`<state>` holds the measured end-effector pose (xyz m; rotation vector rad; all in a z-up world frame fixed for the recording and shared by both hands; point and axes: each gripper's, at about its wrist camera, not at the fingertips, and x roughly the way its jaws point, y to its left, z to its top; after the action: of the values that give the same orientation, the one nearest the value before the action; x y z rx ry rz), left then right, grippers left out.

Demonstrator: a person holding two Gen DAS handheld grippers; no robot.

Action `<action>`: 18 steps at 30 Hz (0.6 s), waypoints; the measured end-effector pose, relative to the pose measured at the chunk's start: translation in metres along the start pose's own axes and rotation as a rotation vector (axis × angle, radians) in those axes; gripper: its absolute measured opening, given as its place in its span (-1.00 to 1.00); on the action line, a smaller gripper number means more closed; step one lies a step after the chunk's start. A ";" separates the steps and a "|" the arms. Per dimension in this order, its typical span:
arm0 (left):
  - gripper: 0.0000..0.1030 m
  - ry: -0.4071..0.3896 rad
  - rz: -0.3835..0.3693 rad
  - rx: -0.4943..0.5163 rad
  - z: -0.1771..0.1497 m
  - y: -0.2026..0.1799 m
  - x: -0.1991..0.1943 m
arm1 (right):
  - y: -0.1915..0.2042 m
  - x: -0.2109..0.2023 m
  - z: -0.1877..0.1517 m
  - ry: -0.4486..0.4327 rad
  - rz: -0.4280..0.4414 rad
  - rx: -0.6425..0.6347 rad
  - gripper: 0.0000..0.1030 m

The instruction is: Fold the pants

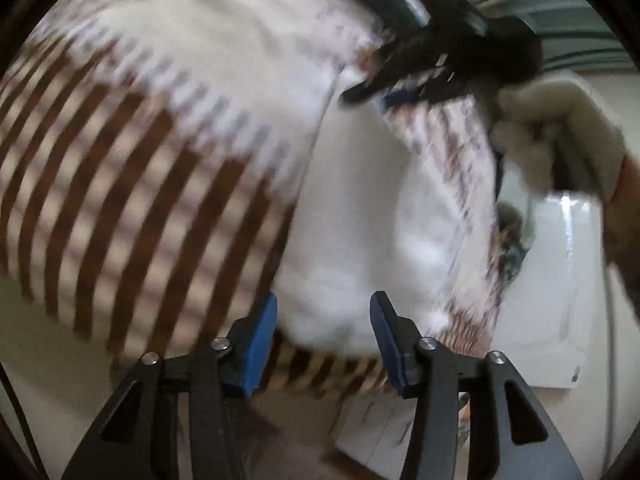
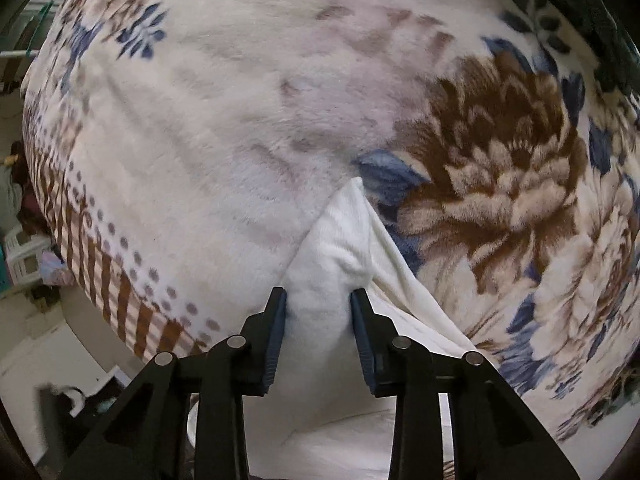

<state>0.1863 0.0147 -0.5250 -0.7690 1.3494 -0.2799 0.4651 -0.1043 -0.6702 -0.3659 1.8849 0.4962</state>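
Right gripper pinching the white pants over the bed

The right gripper point(image 2: 319, 316) is clamping a bunched fold of the white pants point(image 2: 340, 240) above the flowered blanket point(image 2: 240, 120). The left gripper point(image 1: 323, 334) is hanging wide apart, gripping nothing, near the blurred cloth. Likely mid-fold; next the left needs a matching edge to grasp.

Both wrist views look closely down onto the blanket point(image 2: 224, 128).
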 end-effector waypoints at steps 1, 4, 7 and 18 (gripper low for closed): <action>-0.11 0.011 -0.015 0.005 0.012 -0.001 0.011 | 0.002 0.000 0.000 0.004 -0.004 -0.004 -0.14; -0.17 0.056 -0.057 0.055 0.025 -0.005 0.045 | -0.001 0.005 0.008 0.011 0.008 0.011 -0.12; -0.22 0.073 -0.058 0.168 0.014 -0.017 0.057 | -0.011 0.012 0.012 0.004 0.025 0.044 -0.28; -0.21 0.057 -0.068 0.054 -0.009 -0.003 0.037 | -0.042 0.002 -0.001 -0.046 0.084 0.153 -0.51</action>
<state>0.1871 -0.0124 -0.5514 -0.7679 1.3655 -0.3931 0.4836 -0.1416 -0.6782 -0.1728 1.8856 0.4096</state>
